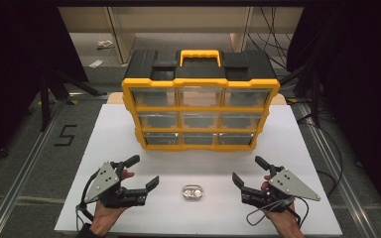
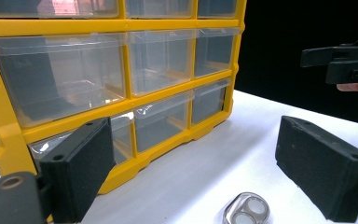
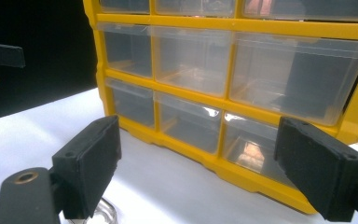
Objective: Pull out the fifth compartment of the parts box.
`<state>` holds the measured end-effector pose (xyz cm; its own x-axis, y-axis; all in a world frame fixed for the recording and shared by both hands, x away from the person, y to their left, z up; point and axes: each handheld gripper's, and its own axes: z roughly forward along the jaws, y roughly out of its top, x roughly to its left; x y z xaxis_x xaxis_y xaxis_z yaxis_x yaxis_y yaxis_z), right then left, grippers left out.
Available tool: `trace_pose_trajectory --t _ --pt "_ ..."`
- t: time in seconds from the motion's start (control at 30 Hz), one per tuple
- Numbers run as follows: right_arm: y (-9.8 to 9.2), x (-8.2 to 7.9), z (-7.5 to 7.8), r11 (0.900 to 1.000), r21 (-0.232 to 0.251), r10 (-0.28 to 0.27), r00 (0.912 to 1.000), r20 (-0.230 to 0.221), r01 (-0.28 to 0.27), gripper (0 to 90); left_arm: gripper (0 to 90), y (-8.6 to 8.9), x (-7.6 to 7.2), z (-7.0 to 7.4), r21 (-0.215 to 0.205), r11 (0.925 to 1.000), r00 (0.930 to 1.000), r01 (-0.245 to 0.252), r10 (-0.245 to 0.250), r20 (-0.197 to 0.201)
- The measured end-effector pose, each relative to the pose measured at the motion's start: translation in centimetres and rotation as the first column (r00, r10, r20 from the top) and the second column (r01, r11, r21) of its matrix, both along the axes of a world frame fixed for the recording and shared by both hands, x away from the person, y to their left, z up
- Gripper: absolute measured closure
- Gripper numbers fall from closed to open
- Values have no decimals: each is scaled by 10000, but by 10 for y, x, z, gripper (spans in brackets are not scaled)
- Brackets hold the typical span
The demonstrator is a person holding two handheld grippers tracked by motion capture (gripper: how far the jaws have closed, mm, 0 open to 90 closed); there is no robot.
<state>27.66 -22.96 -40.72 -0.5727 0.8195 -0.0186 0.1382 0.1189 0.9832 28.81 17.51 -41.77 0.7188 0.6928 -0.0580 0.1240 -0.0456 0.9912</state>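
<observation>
A yellow and black drawer cabinet [image 1: 201,106] stands upright at the back of the white table [image 1: 302,148], its clear drawers [image 2: 161,58] [image 3: 191,58] all shut and facing me. A small shiny metal piece [image 1: 192,192] lies flat near the front edge, between both hands; it also peeks in at the bottom as the metal piece [image 2: 247,213] [image 3: 103,212]. My left gripper [image 1: 142,171] rests low at the front left, open, nothing between its jaws. My right gripper [image 1: 248,169] rests at the front right, also open and empty.
The table's front edge [image 1: 198,233] runs just under both hands. Bare white surface lies between the cabinet and the grippers. Dark stands and cables flank the table on the floor, and a "5" mark [image 1: 65,135] is on the floor at the left.
</observation>
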Motion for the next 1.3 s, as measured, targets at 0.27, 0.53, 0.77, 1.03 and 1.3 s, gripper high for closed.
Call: trace_pose_trajectory --t 0.27,0.53,0.77,1.03,1.3 --pt "0 0 0 10000 3 -8 10000 14 8 157 121 0 0 0 15 10000 10000 5 -5 -7" --pt "0 0 1 10000 12 -5 10000 60 5 159 123 -1 0 -1 115 9999 10000 44 -44 13" --pt "-1 1 1 10000 15 -5 9999 111 5 166 124 -2 0 -1 182 9998 10000 82 -82 -2" --pt "0 2 4 9995 -256 178 9995 280 -171 172 125 -2 -1 -1 237 9997 9999 60 -63 96" --pt "4 4 9 9983 -557 211 9985 501 -183 173 125 -2 -1 -1 239 9997 9999 107 -109 69"
